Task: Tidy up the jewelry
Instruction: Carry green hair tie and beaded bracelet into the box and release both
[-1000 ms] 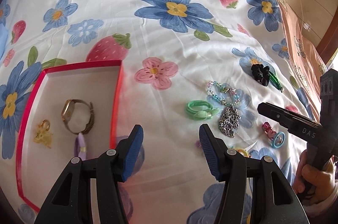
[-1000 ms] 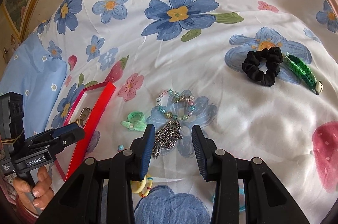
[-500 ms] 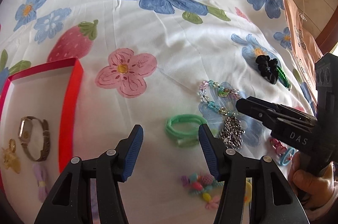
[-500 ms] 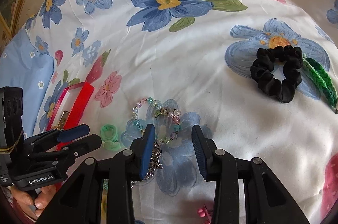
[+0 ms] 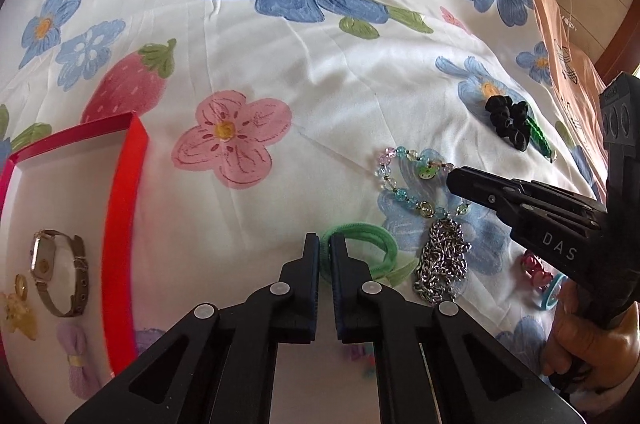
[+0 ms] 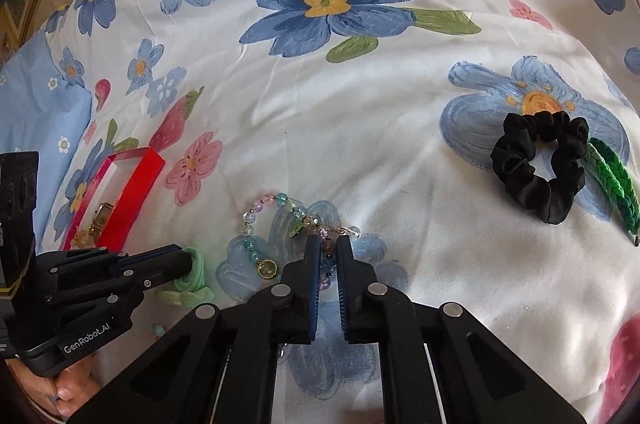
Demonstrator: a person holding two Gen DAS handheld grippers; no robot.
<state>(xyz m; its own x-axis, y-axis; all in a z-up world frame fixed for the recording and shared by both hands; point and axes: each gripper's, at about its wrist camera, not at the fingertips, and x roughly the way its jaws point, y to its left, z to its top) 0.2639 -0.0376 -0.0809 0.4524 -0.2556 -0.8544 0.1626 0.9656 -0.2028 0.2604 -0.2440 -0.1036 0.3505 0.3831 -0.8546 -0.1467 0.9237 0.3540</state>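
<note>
Both grippers look nearly closed on their picks, the left gripper [image 5: 324,244] on the green elastic hair tie [image 5: 362,250] at its fingers' tips, the right gripper [image 6: 328,248] on the pastel beaded bracelet [image 6: 280,228]; lift each straight up so neither snags the silver chain [image 5: 442,264] just right of the hair tie.

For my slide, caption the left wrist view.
Left gripper shut on green hair tie beside red box.

Floral bedsheet [image 5: 320,72] w/ strawberries, daylit; blue pillow [image 6: 36,112] at edge.
</note>
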